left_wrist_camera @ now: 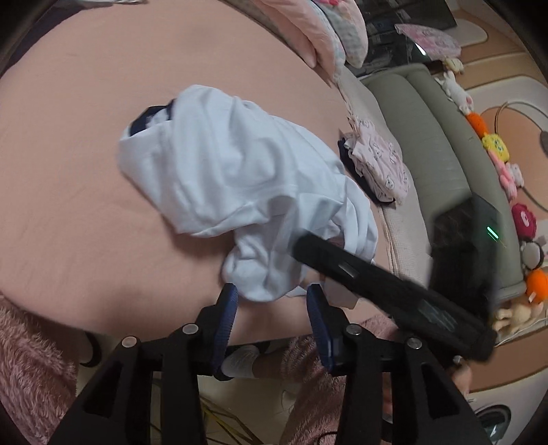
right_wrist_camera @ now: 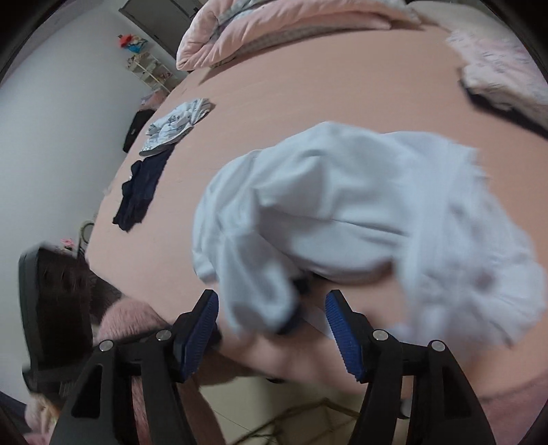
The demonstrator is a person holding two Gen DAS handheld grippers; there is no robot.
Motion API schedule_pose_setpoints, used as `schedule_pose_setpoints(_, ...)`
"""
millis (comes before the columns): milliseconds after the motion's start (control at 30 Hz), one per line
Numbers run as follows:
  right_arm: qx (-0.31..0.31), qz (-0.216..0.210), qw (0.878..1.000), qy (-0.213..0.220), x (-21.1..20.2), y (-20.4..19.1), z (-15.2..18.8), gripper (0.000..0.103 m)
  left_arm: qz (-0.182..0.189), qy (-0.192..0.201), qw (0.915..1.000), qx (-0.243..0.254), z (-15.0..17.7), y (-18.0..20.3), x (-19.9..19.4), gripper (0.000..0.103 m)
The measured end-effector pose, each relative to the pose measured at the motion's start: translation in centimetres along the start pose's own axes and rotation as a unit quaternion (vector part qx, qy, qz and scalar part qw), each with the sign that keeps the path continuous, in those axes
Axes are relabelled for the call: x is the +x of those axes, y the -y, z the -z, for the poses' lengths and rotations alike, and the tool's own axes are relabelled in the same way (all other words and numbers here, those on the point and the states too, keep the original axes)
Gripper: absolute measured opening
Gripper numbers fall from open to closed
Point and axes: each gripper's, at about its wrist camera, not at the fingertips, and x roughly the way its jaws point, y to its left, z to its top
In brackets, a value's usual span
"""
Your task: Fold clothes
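A crumpled white shirt with a dark navy collar (left_wrist_camera: 239, 185) lies on the pink bed sheet (left_wrist_camera: 68, 154); it also shows, blurred, in the right wrist view (right_wrist_camera: 342, 212). My left gripper (left_wrist_camera: 272, 294) is open, its blue pads just at the shirt's near edge, holding nothing. My right gripper (right_wrist_camera: 272, 303) is open, with a fold of the shirt hanging between its fingers but not clamped. The right gripper's black body (left_wrist_camera: 394, 291) crosses the left wrist view at the right, over the shirt's near corner.
A pink patterned garment (left_wrist_camera: 380, 164) lies at the bed's right edge. A dark navy garment (right_wrist_camera: 140, 191) and a patterned light one (right_wrist_camera: 178, 123) lie at the far left. A pink quilt (right_wrist_camera: 274, 24) is at the head. A grey bench (left_wrist_camera: 428, 137) with plush toys stands beside the bed.
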Motion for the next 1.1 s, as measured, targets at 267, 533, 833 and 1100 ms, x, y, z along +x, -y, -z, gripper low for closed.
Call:
schedule_pose_setpoints(267, -0.042, 0.114, 0.992, 0.041, -2.3, 0.4, 1.7, 0.011, -0.032, 0.014, 0.9990, -0.028, -0.8, -2.0, 0.5, 0.039)
schedule_pose_setpoints(533, 0.001, 0.225, 0.964, 0.144, -15.2, 7.5, 2.3, 0.010, -0.037, -0.004, 0.9991, -0.017, -0.8, -0.9, 3.4, 0.039)
schedule_pose_setpoints(833, 0.016, 0.276, 0.955, 0.105, -16.1, 10.5, 3.2, 0.020, -0.024, -0.080, 0.9937, 0.075, -0.6, 3.3, 7.8, 0.036)
schedule_pose_setpoints(1100, -0.007, 0.262, 0.951, 0.164, -19.6, 8.9, 2.6, 0.029, -0.009, -0.025, 0.9953, 0.093, -5.3, 6.9, 7.5, 0.012)
